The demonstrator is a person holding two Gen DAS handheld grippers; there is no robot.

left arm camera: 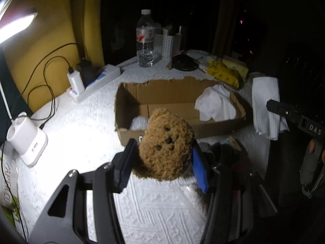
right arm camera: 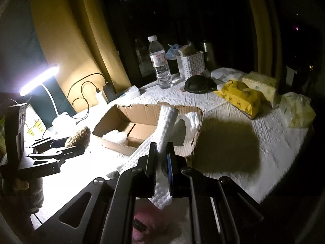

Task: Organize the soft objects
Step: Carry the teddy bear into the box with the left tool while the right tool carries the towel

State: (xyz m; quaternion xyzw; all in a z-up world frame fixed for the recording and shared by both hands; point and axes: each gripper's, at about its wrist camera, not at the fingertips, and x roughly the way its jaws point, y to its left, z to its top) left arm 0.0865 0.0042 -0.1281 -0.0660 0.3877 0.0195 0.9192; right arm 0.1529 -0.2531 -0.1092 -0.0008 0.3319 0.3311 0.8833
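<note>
Dark room, one lamp, and a white textured cloth over the surface (left arm camera: 162, 213) that glares near the left. Nearest, the left gripper (left arm camera: 162, 162) has its jaws spread fairly wide and clenched on a brown plush bear (left arm camera: 166, 144), pressing its sides just short of the near wall of the cardboard box (left arm camera: 162, 89). The right gripper (right arm camera: 161, 162) has its jaws almost closed, pinching a white towel (right arm camera: 166, 122) whose free end stands up over the near right corner of the box while its lower part droops below the pads. Inside the box lie a crumpled white cloth (left arm camera: 215, 105) at the right and a small white wad (left arm camera: 139, 123) in the near left corner. Likely trouble: the bear is round and springy, so a light squeeze could let it roll out before it clears the torn box wall; the trailing towel could catch on that ragged edge or drag the light box sideways. Farther back stand a water bottle (left arm camera: 145, 40), a white perforated basket (left arm camera: 167, 46) and yellow tissue packs (right arm camera: 241, 97), near enough that a wide swing might tip the bottle.
</note>
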